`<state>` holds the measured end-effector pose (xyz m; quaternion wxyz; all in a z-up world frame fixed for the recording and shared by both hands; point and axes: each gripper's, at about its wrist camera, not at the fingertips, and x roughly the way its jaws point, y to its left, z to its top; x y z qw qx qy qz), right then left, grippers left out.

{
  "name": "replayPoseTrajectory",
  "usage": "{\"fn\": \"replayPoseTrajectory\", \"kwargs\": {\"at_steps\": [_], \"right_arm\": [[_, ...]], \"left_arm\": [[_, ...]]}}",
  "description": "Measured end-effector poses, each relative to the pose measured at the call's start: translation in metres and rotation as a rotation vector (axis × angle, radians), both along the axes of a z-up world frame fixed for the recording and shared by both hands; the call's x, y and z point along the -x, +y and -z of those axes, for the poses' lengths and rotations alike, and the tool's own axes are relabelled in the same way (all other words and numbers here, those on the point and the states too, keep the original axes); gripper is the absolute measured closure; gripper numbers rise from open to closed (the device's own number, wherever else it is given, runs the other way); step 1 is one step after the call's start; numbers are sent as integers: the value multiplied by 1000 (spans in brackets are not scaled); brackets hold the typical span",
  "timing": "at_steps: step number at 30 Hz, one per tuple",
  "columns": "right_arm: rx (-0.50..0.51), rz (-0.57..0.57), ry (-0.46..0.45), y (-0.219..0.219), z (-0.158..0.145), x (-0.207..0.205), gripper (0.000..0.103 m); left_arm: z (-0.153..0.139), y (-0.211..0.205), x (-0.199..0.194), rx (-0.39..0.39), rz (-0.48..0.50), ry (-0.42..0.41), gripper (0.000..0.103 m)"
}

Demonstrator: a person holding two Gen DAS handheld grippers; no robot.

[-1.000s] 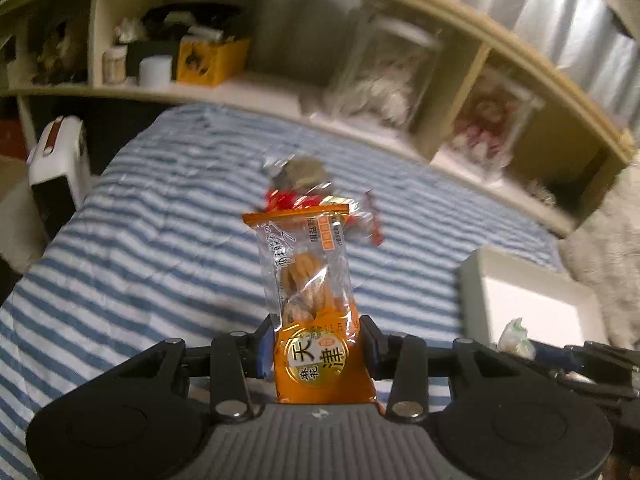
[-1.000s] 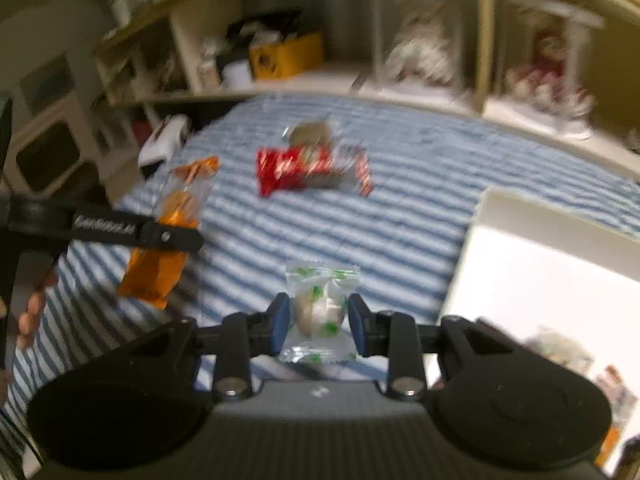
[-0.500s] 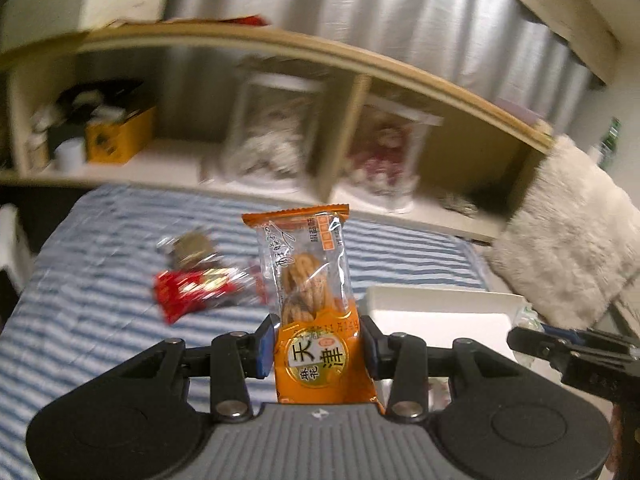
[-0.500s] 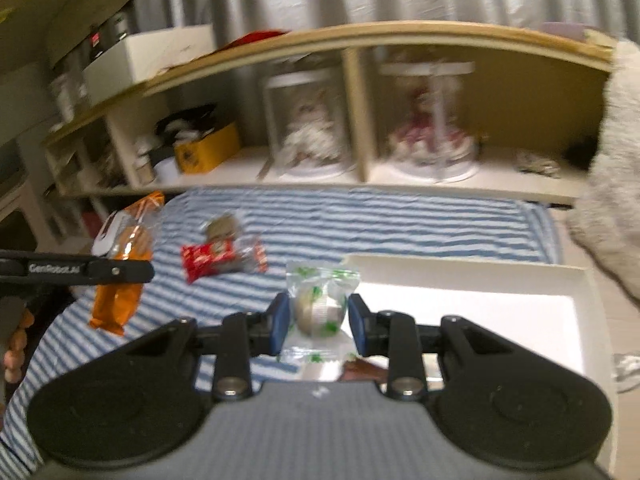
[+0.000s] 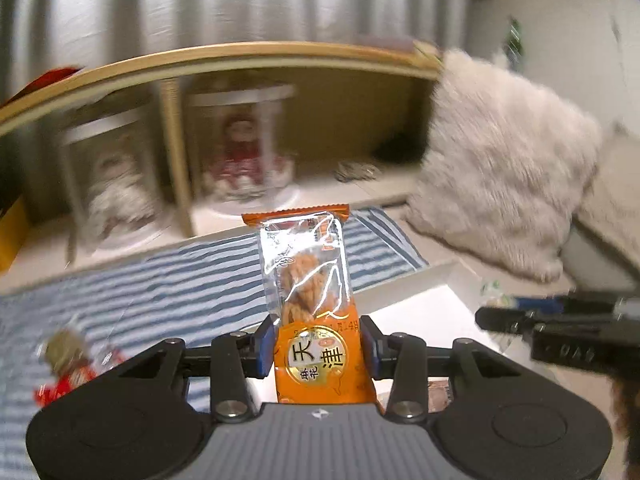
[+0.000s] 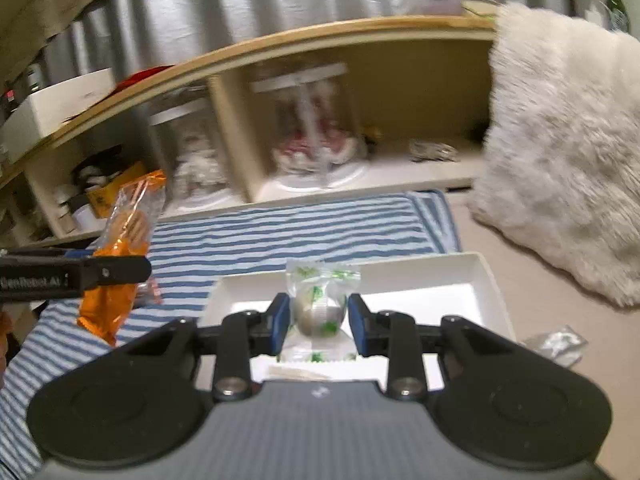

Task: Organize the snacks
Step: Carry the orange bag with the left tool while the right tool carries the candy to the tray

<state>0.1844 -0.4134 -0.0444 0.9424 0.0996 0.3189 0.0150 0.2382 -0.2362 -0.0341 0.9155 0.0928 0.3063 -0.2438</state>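
Both hands are up over the bed, each with a snack pinched in its tool. The left gripper [image 5: 318, 346] is clamped on an orange twist-snack packet [image 5: 310, 292], which stands upright between the blue pads, its clear top half showing the braided fried dough and its orange bottom carrying a round gold label. The right gripper [image 6: 318, 316] is squeezed on a small clear candy wrapper with green print [image 6: 320, 300] (a round, pale sweet sits inside), and it hangs just above the near edge of the white tray [image 6: 486, 280]. The tray rests at the end of the blue-and-white striped bedspread [image 6: 280, 236], close to a fluffy cream cushion [image 6: 560, 152]. In the left wrist view the right tool shows as a dark bar at the right edge, over the tray's far side. Off to the left on the stripes lie more snacks — a red wrapper [image 5: 66, 386] and a brownish one [image 5: 64, 350] touching it, both too blurred to read. Behind everything runs a wooden shelf [image 6: 320, 32] with clear cases holding dolls, and grey curtains above it.
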Motion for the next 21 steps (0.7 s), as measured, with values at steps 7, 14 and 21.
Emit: {"fn": "replayPoseTrajectory", "kwargs": {"at_steps": [7,14,21], "right_arm": [[4,69,54,-32,22,-12,66],[17,82,113,-50,43,-19,66],[16,73,173,-62,63,-29,66]], "left_arm": [[47,-43,-32,-236,150,-20,59],[96,-69,-47,-473,311,2,59],[123,-77,-55,-546,425,66,57]]}}
